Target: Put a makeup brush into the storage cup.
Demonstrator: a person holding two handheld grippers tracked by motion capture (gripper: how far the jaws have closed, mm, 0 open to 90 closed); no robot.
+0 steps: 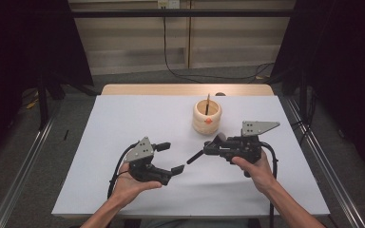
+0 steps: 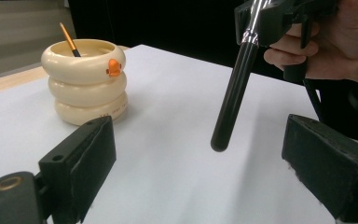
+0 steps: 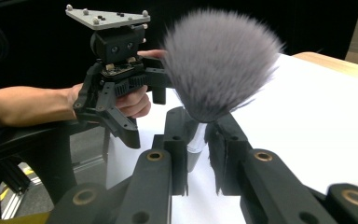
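One makeup brush (image 3: 216,65), one ringed holder (image 1: 206,118), two grippers

I count two grippers in my hands — my left gripper (image 1: 168,158) and my right gripper (image 1: 206,148). Each carries one grey three-cornered plate, so two plates (image 1: 259,127) on the scene. Each trails one black cable, two in all. One makeup brush (image 3: 219,60) with a single grey bristle head and one black handle. One cream holder (image 1: 206,116) stands on the table, built of three stacked rings and bearing one orange duck face (image 2: 114,67). One thin orange-handled brush (image 2: 69,40) sticks up inside it — two brushes altogether. One white table (image 1: 123,137) under everything.
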